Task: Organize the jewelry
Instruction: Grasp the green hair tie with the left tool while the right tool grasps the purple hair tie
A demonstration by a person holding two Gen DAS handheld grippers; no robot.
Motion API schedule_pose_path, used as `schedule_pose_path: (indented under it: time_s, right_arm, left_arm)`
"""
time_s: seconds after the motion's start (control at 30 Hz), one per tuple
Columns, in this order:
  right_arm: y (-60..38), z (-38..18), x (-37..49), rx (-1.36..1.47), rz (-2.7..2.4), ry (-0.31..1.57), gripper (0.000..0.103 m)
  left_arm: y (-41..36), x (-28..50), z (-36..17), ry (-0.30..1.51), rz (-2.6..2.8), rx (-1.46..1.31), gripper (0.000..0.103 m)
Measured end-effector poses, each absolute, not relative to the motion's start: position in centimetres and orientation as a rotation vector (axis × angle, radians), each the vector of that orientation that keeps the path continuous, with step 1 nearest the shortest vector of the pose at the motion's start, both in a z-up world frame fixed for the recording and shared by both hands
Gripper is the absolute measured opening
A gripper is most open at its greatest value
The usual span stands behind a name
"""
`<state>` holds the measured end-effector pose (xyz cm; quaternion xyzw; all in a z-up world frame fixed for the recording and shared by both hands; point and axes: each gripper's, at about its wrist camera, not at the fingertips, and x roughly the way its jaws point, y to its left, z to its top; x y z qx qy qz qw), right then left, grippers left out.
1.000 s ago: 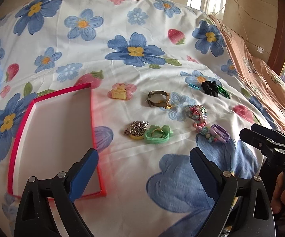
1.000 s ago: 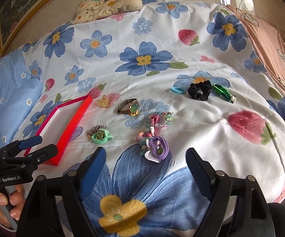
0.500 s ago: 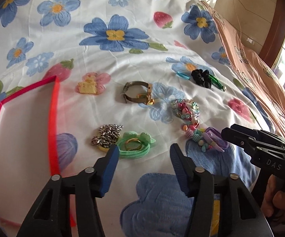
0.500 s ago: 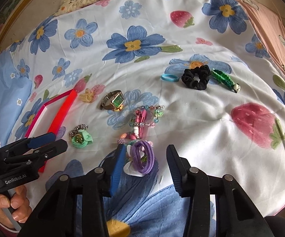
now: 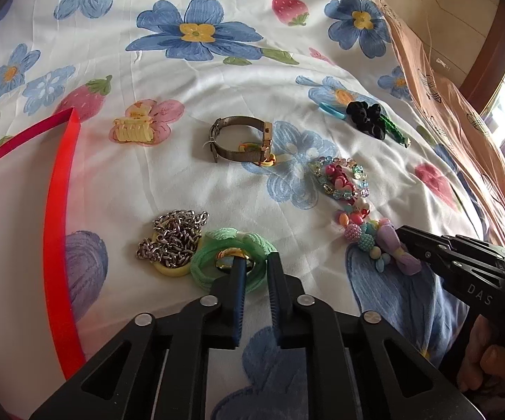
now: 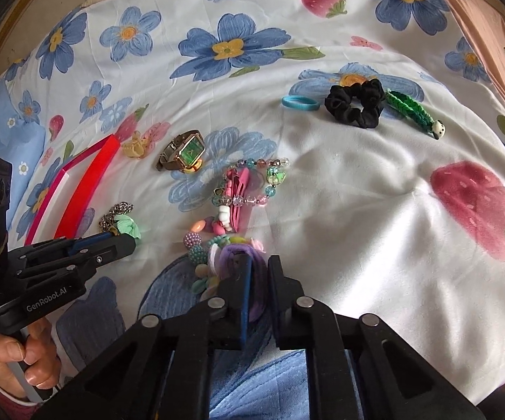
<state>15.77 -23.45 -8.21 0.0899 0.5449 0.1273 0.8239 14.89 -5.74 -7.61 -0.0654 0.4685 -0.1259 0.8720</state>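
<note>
On the flowered bedsheet (image 5: 217, 80), at the near middle of the left wrist view, the green hair tie (image 5: 214, 273) lies with a gold ring (image 5: 229, 258) inside its loop. The left gripper (image 5: 256, 269) has its fingers drawn narrow around the near right part of that tie, one blue-padded finger lying across the ring; whether the band is truly pinched I cannot tell for sure, though the pads sit close on it. Just left of the tie, touching it, a silver chain (image 5: 172, 238) is heaped on a pale yellow ring (image 5: 170, 270). Farther left stands the red-rimmed tray (image 5: 56, 217).

Over to the right, the right gripper (image 6: 259, 262) has its fingers closed narrow on the purple hair tie (image 6: 257, 294), which shows between the pads and bulges beyond the tips. Touching that tie on its far left side lies a string of pastel beads (image 6: 194, 245), and beyond it a pink clip (image 6: 236, 189) rests inside a beaded bracelet (image 6: 273, 175).

Farther off, near the middle, the watch (image 5: 242, 140) lies on its side, its green face (image 6: 191, 148) visible from the right wrist. A yellow claw clip (image 5: 133, 131) sits left of it, near the tray's far corner. At the far right lie a blue band (image 6: 299, 103), a black scrunchie (image 6: 355, 103) and a green braided bracelet (image 6: 410, 108) in a row, the scrunchie touching the bracelet.
</note>
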Motion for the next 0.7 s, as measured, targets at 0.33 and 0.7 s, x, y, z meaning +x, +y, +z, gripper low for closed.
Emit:
schedule_pose_path:
  time_s: [0.33,0.7]
  right_arm:
    - [-23.1,-6.3,15.2,0.21,0.307,1.105,0.006]
    - [-22.8,-5.8,15.0,0.219,0.32,1.099,0.006]
  left_arm:
    - [-5.0,12.2,-5.9,0.961,-0.283,-0.15,0.003]
    - [-5.0,14.1,-5.4,0.966,-0.263,-0.19,0.035]
